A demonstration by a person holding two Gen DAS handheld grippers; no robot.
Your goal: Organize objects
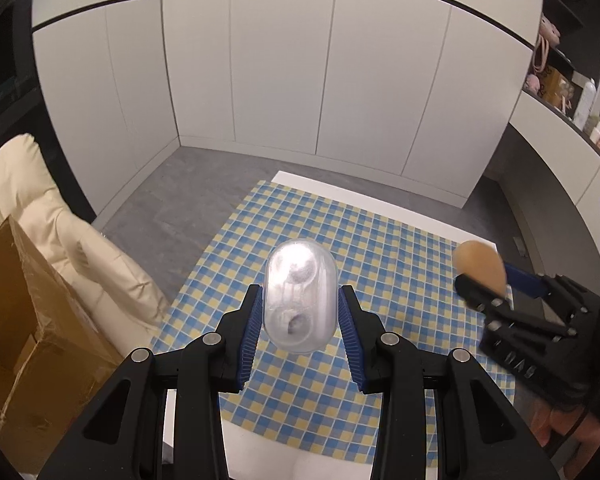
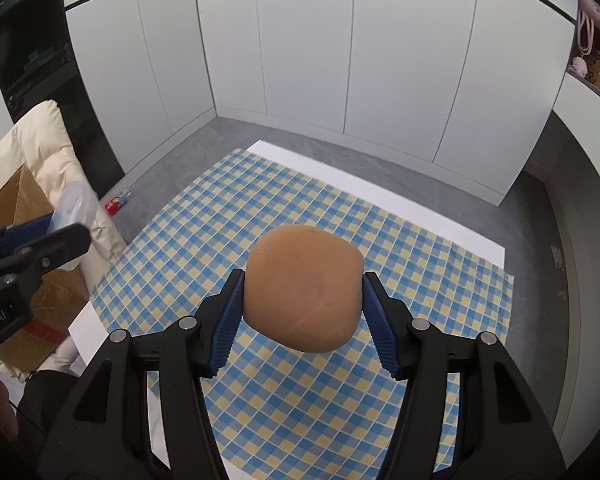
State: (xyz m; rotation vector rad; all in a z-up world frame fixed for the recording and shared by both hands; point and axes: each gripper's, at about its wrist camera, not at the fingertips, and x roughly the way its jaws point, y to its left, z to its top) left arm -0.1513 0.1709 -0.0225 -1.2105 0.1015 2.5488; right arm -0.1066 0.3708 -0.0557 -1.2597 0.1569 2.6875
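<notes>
My 2 wrist cameras look steeply down from close above the checkered cloth (image 1: 380, 248), sharing it; each catches the other at 3 and 9 o'clock.

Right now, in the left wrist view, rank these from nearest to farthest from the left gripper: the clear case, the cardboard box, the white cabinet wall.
1. Clear case, clamped in the left gripper.
2. Cardboard box, low at the left, beside the cream cushion.
3. White cabinet wall, straight ahead beyond the checkered cloth.

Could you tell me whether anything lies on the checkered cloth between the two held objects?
Nothing: both wrist views show bare checkered cloth between the clear case and the brown bun.
</notes>
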